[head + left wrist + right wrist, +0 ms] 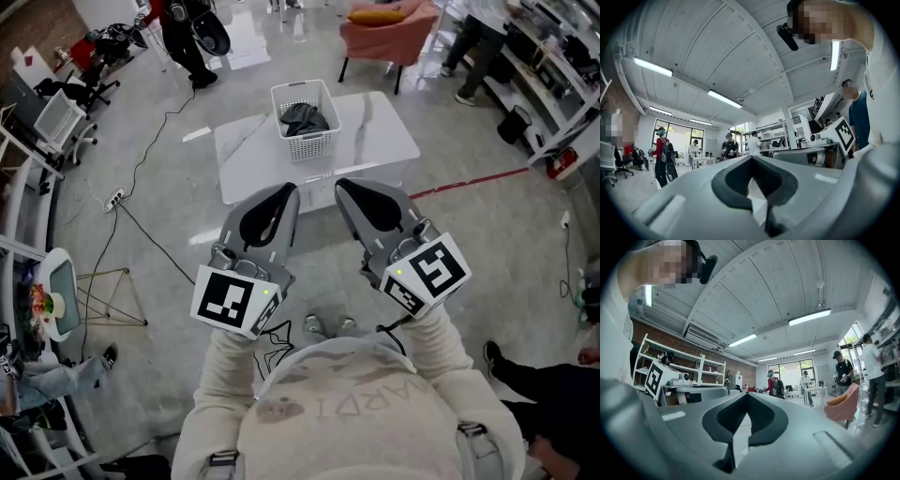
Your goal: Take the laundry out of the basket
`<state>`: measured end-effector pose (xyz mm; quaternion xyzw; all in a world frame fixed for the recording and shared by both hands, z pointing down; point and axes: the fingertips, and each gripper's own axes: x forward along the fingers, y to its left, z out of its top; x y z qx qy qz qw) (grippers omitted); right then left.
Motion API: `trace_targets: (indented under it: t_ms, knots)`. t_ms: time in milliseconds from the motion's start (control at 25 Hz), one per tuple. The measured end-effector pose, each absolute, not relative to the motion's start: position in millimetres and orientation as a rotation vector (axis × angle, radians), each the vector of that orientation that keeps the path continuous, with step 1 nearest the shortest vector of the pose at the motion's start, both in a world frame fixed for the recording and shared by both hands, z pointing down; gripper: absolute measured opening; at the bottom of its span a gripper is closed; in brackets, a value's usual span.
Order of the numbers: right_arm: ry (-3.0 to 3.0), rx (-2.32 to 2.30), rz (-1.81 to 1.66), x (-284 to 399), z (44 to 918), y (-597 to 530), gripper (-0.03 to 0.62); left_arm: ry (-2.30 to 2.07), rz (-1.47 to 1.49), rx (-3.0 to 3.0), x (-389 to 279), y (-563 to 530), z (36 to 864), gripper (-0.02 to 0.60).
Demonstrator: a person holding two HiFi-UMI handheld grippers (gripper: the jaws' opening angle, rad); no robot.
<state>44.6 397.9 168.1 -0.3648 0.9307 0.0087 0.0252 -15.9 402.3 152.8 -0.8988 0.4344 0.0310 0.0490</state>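
A white slatted laundry basket point(319, 142) stands on a white marble-look table point(380, 131) across the floor ahead of me. Dark grey laundry point(305, 118) lies bunched inside it. My left gripper point(289, 190) and right gripper point(345, 186) are raised side by side near my chest, well short of the table and touching nothing. Both point up and forward. In the left gripper view the left gripper point(752, 158) has its jaws together at the tips, empty. The right gripper point(747, 395) looks the same in the right gripper view. Neither gripper view shows the basket.
A pink armchair point(389, 28) stands behind the table. A black cable and power strip point(114, 198) run over the floor at left, and a red tape line point(469, 180) at right. Office chairs and desks line the left, shelves the right. Several people stand around.
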Motion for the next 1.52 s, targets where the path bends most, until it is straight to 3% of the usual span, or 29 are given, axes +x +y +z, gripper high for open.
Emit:
trace_targets:
  t_ms: [720,1520]
  knots:
    - [2.861,-1.178,0.106,17,178,339,0.029,1.293,0.137,-2.750,-56,336,166,0.000]
    - [2.895,-1.046,0.125,69,168,107,0.029,1.389,0.121,-2.688,0,110,149,0.001]
